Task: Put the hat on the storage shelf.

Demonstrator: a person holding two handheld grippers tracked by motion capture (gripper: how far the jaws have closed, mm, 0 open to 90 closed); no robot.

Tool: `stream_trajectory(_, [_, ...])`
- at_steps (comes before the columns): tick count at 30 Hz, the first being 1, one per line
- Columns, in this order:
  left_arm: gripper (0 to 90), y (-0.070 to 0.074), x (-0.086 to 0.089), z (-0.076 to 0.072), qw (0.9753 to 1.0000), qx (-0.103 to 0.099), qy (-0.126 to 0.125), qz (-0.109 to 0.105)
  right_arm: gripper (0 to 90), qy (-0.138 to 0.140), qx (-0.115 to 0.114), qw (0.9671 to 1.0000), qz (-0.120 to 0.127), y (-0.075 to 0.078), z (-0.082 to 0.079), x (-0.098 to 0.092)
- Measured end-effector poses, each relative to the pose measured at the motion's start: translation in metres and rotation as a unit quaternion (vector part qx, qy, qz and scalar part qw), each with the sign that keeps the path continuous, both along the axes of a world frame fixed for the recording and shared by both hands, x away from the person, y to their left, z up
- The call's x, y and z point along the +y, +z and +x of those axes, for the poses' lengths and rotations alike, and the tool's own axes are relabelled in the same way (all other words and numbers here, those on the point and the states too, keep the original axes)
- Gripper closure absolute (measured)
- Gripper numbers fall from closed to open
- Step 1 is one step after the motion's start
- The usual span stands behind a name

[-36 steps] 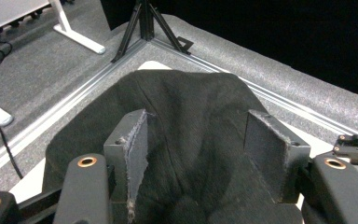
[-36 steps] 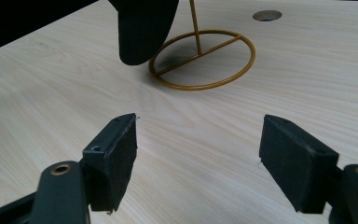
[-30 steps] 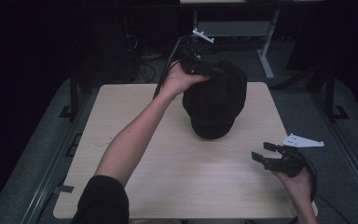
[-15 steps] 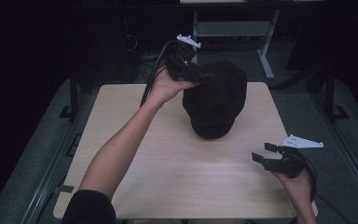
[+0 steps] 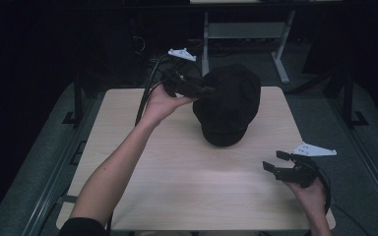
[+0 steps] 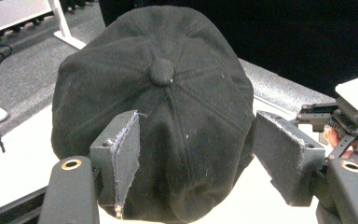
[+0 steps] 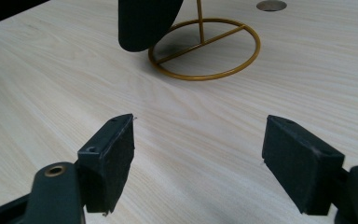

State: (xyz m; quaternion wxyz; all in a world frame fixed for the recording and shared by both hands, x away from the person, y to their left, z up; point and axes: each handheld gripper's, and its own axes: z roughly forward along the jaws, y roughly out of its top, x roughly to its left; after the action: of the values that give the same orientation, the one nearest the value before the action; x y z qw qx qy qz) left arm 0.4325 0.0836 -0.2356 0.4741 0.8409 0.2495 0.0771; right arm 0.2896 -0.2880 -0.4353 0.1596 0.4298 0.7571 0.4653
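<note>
A black flat cap (image 5: 229, 105) hangs on a gold wire stand at the far middle of the light wooden table (image 5: 177, 172). My left gripper (image 5: 207, 92) is at the cap's left side, held up off the table. In the left gripper view the cap (image 6: 168, 88) sits just beyond my left gripper (image 6: 196, 154), whose jaws stand wide apart at its lower edge. My right gripper (image 5: 274, 161) is open low over the table's near right. In the right gripper view my right gripper (image 7: 198, 154) points at the stand's ring base (image 7: 205, 77) and the cap's brim (image 7: 147, 21).
A white desk frame (image 5: 246, 32) stands on the grey floor behind the table. The left gripper's cable (image 5: 145, 93) trails down past the forearm. The right gripper (image 6: 349, 116) also appears far right in the left gripper view.
My left hand and gripper have drawn left and slightly nearer, off the cap's top to its left side. The cap and the right gripper have stayed put.
</note>
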Motion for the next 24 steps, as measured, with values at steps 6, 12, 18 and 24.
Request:
stream_trajectory(6, [30.4, -0.008, 0.011, -0.009, 0.9999, 0.003, 0.002, 0.01, 23.9, 0.001, -0.002, 1.0, -0.002, 0.0, 0.0, 0.005])
stream_trajectory(12, [29.8, -0.012, 0.025, -0.022, 0.9998, 0.002, 0.007, 0.017, 23.5, 0.008, -0.001, 1.0, -0.005, 0.0, 0.0, 0.009])
stream_trajectory(18, [29.7, -0.015, 0.039, -0.037, 0.9998, -0.003, 0.009, 0.018, 23.1, 0.008, -0.002, 0.9999, -0.006, 0.0, -0.001, 0.012])
stream_trajectory(24, [29.5, -0.017, 0.047, -0.045, 0.9999, -0.006, 0.005, 0.014, 23.0, 0.005, 0.0, 1.0, -0.007, -0.001, -0.002, 0.013])
